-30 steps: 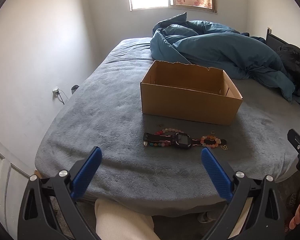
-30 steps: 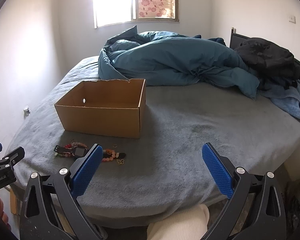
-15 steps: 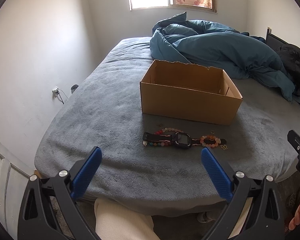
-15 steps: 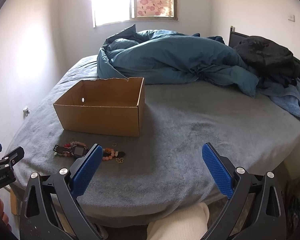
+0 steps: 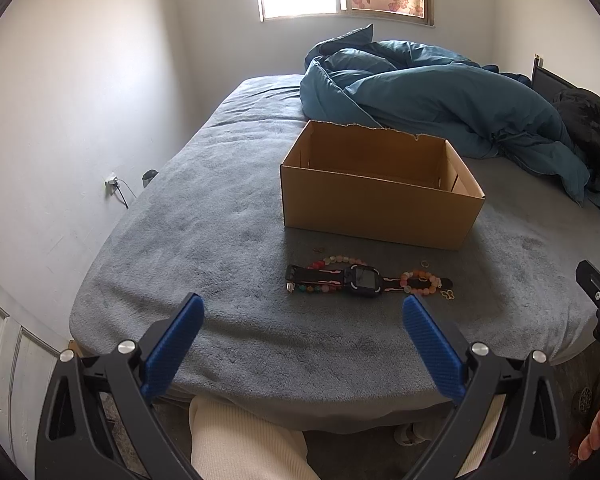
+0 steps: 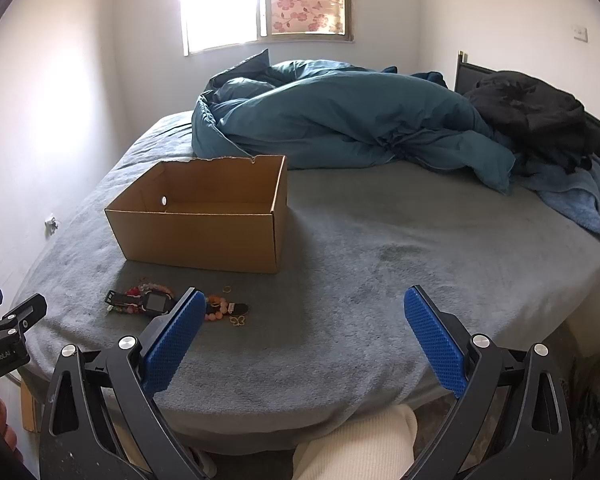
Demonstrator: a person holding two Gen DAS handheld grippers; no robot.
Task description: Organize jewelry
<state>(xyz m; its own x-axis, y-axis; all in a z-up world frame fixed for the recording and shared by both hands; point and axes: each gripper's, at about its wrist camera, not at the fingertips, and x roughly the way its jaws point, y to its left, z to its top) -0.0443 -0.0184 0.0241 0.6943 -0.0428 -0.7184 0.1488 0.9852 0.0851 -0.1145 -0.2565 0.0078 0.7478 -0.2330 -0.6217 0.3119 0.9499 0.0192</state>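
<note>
Grey plush bed cover carries an open brown cardboard box, and just in front of it the jewelry lies in a short row — a black digital watch with a pink-striped strap, a multicoloured bead bracelet at its left end, an orange-and-pink bead bracelet at its right, and a small gold butterfly charm beside that. Both the left gripper and the right gripper hover at the near edge of the bed with blue-padded jaws spread wide, holding nothing. A rumpled teal duvet is heaped behind the box.
</note>
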